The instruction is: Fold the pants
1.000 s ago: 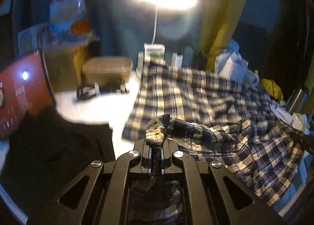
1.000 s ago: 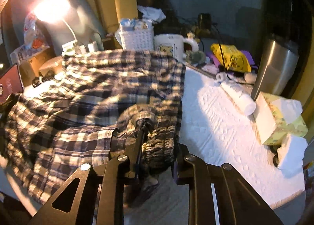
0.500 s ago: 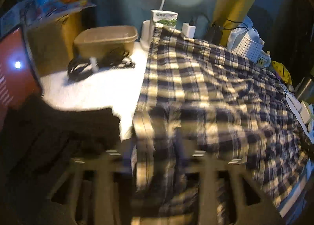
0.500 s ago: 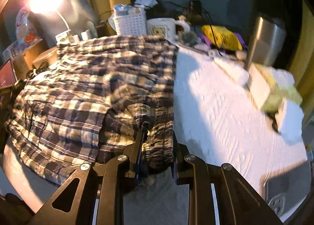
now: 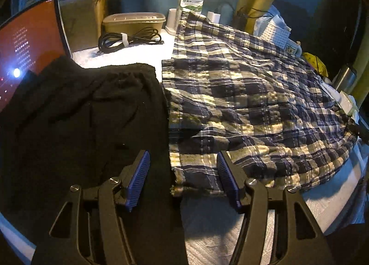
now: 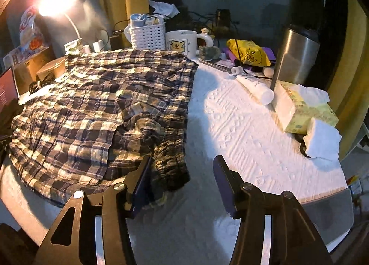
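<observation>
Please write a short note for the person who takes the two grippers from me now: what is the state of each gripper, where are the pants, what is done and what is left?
Left gripper: open, holds nothing; the near corner of the plaid pants lies between its fingers.
Right gripper: jaws opening, the gathered waistband just inside its left finger, not gripped.
Pants: lying on the white table cover, folded over, wrinkled. A black garment lies beside them.
Done: one fold laid down.
Left: probably smooth it and fold again.

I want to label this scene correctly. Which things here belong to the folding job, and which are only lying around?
Belong to the job:
- plaid pants
- left gripper, open
- right gripper, jaws opening, pants released

Only lying around:
- black garment
- coiled cable
- bear mug
- steel tumbler
- tissue box
</observation>
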Available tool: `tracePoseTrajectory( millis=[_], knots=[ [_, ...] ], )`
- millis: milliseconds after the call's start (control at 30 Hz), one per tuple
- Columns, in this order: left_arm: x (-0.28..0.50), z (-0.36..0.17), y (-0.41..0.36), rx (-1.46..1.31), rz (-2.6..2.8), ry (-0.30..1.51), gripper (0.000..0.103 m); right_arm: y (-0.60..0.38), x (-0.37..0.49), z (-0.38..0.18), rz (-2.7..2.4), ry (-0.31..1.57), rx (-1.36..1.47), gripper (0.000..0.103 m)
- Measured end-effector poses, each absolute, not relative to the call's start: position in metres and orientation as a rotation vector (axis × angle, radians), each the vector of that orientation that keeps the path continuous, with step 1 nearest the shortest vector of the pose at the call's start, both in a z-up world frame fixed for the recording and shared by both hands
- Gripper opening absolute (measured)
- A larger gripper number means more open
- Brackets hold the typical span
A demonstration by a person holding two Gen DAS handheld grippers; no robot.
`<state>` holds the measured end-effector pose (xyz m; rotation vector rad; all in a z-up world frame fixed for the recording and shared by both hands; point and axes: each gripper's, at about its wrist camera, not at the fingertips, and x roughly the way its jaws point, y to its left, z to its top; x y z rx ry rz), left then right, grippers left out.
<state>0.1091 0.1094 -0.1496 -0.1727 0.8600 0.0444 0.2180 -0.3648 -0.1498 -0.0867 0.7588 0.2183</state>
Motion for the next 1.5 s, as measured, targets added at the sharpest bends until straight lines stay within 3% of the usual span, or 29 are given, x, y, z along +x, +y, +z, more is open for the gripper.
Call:
tracePoseTrajectory(
  millis=[167,200,233,267,333,367,533,667,1200,1500],
  knots=[
    [0.109,-0.152,0.099,-0.085,0.077,0.858,0.06,-0.362,0.216,-0.173,0.242,0.807,-0.076,0.056],
    [0.108,-0.152,0.096,-0.071,0.07,0.856,0.051,-0.361,0.214,-0.176,0.244,0.812,-0.066,0.056],
    [0.108,-0.151,0.095,-0.067,0.067,0.856,0.032,-0.361,0.212,-0.178,0.245,0.808,-0.06,0.056],
    [0.107,-0.152,0.095,-0.065,0.07,0.866,0.026,-0.36,0.209,-0.178,0.243,0.797,-0.056,0.054],
    [0.104,-0.152,0.095,-0.066,0.084,0.862,0.011,-0.359,0.207,-0.177,0.264,0.794,-0.046,0.029],
    [0.102,-0.151,0.097,-0.071,0.085,0.863,0.008,-0.358,0.204,-0.175,0.262,0.788,-0.055,0.023],
    [0.084,-0.128,0.091,-0.075,0.05,0.828,0.008,-0.354,0.194,-0.159,0.252,0.758,-0.087,0.01],
    [0.07,-0.109,0.088,-0.073,0.019,0.81,0.008,-0.356,0.185,-0.141,0.24,0.722,-0.092,0.007],
    [0.032,-0.126,0.088,-0.073,-0.047,0.903,0.008,-0.366,0.145,-0.143,0.177,0.724,-0.067,0.006],
    [0.029,-0.149,0.098,-0.099,-0.057,0.936,0.008,-0.369,0.137,-0.174,0.166,0.79,-0.051,0.006]
  ],
)
